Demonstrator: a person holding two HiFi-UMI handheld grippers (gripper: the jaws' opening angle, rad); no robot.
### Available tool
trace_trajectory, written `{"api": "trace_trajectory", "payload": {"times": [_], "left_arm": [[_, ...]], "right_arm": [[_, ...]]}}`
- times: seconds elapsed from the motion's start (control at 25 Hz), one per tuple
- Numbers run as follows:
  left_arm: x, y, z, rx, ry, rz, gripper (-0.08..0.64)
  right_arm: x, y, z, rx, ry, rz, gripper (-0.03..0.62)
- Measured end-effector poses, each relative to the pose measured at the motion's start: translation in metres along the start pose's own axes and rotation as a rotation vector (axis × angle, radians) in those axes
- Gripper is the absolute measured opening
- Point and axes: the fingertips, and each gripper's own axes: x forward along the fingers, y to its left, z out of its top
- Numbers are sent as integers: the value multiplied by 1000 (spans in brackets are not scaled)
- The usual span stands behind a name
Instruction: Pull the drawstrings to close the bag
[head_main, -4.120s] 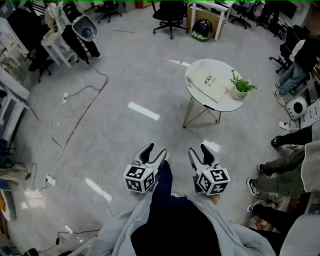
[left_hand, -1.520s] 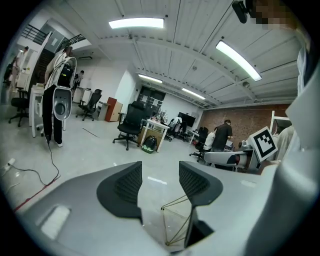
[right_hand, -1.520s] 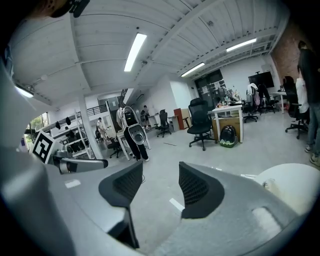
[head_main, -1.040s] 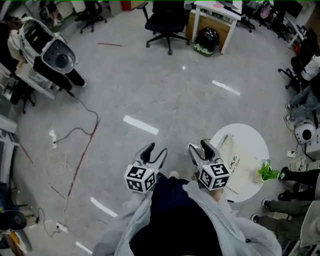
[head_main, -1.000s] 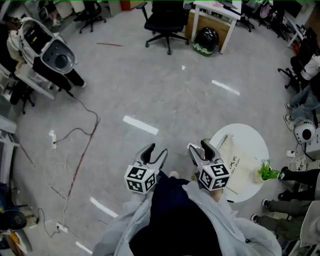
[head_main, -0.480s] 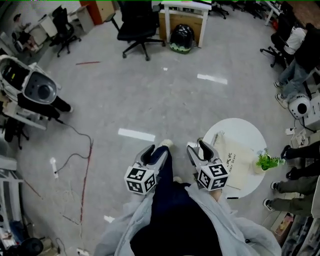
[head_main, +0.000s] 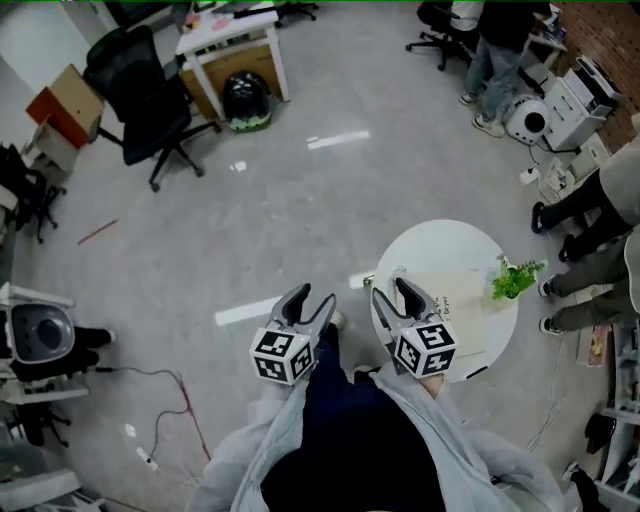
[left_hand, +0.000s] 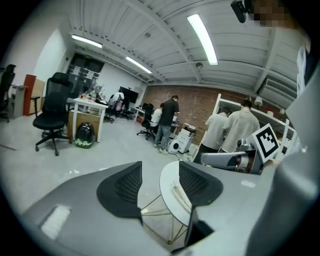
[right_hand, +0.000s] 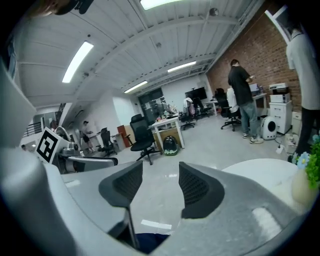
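Head view looks down on a round white tabletop (head_main: 440, 238) standing on a glossy grey floor (head_main: 300, 190). A flat, cream cloth bag (head_main: 455, 298), roughly rectangular with small dark print, lies on the tabletop. A small leafy green plant (head_main: 512, 278) sits beside the bag near the tabletop's right edge. The drawstrings are too small to make out.

The right tongs (head_main: 393, 292) show against the tabletop's left edge, apart from the bag. The left tongs (head_main: 309, 300) are held over bare floor, further left. Both are smooth grey moulded shells with dark ribbed pads (left_hand: 125, 185).

In the left gripper view, the left tongs (left_hand: 159, 177) stand open with nothing between them. Beyond the gap, the tabletop shows as a thin disc on slim gold wire legs (left_hand: 157, 220). In the right gripper view, the right tongs (right_hand: 159, 182) likewise gape empty over shiny floor, with the tabletop's white curve off to the right.
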Motion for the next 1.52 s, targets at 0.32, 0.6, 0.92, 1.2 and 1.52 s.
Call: {"api": "trace_trajectory", "payload": {"times": [0.32,0.6,0.92,1.2,1.52], "left_arm": [[59,-3,15,113,123,-262,229],[95,-6,18,204,238,-464,227],[120,-31,-1,343,358,-713,224],[120,-51,-28,445,462,-888,224],[125,-65,-45,597,516,-989,224]], "right_arm": [[6,-34,7,112,-62,-228,222],[1,-51,6,205,-102,-416,222],[-32,-55,-19,325,-169,-648,222],[-73,-52,-45,453,-255,-829,222],[-135,-47,-78,493,-293,-951,222]]}}
